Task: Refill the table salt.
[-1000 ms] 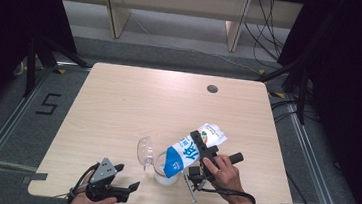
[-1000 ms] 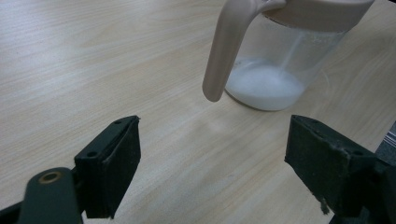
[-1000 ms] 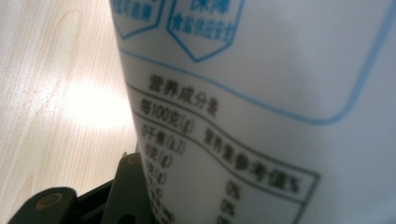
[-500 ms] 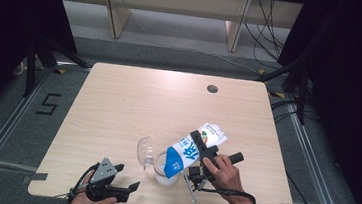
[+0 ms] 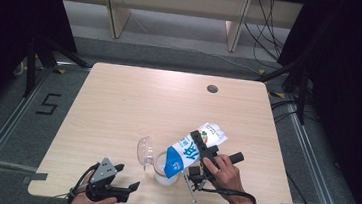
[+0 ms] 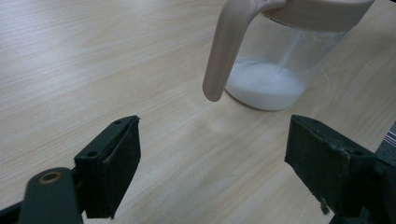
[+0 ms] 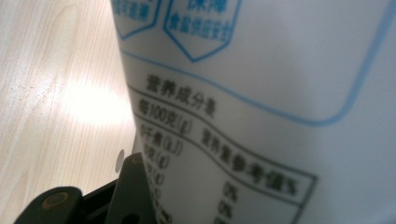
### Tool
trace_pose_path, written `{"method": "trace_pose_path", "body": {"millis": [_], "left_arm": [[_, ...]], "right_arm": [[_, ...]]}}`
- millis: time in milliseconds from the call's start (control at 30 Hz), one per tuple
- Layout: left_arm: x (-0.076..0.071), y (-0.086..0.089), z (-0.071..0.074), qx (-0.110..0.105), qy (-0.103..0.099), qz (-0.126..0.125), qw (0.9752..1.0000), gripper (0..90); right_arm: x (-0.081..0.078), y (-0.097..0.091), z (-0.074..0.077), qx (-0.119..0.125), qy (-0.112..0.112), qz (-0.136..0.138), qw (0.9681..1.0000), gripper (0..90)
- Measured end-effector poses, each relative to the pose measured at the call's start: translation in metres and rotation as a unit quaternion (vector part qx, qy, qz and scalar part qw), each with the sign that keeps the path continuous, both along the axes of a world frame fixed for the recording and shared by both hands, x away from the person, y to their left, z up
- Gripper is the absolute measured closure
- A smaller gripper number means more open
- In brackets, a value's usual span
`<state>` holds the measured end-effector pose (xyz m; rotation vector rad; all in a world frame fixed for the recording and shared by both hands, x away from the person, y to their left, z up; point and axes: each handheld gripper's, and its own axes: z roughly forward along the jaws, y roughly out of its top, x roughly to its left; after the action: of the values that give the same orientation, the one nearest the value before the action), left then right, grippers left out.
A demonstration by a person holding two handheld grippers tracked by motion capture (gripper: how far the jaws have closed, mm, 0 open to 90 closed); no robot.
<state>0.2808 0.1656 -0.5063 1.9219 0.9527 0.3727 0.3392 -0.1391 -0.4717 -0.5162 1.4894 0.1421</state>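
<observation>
At the table's (image 5: pixel 119 101) near edge, the left gripper (image 5: pixel 123 189) rests with its jaws spread and nothing between them. Just beyond, the right gripper (image 5: pixel 204 145) has its jaws pinching a blue-and-white bag (image 5: pixel 189 150), tipped mouth-down over the clear jug (image 5: pixel 165 171), which holds white powder.

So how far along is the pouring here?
Done: white powder already covers the bottom of the clear plastic jug. In hand: the right tongs hold the blue-and-white bag tilted over it, a thin stream falling. Left: finishing the pour and setting the bag down; the left tongs wait open.
</observation>
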Motion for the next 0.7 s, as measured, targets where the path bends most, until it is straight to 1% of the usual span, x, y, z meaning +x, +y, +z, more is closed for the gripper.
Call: {"method": "trace_pose_path", "body": {"millis": [33, 100, 133, 167, 700], "left_arm": [[0.0, -0.0001, -0.0001, -0.001, 0.0, 0.0, 1.0, 17.7], [0.0, -0.0001, -0.0001, 0.0, 0.0, 0.001, 1.0, 17.7], [-0.0001, -0.0002, -0.0001, -0.001, 0.0, 0.001, 1.0, 17.7], [-0.0001, -0.0003, -0.0002, -0.002, 0.0, 0.001, 1.0, 17.7], [-0.0001, -0.0002, 0.0, -0.002, 0.0, 0.002, 1.0, 17.7]], "right_arm": [[-0.0004, -0.0009, -0.0023, 0.012, 0.009, -0.008, 0.9999, 58.7], [-0.0004, -0.001, -0.0021, 0.012, 0.009, -0.009, 0.9999, 58.9], [-0.0002, 0.0, 0.0003, -0.001, -0.001, -0.001, 1.0, 59.0], [0.0004, -0.0002, 0.0, 0.001, -0.005, 0.004, 1.0, 59.0], [0.0003, -0.0006, 0.0007, -0.003, -0.008, 0.002, 1.0, 60.2]]}}
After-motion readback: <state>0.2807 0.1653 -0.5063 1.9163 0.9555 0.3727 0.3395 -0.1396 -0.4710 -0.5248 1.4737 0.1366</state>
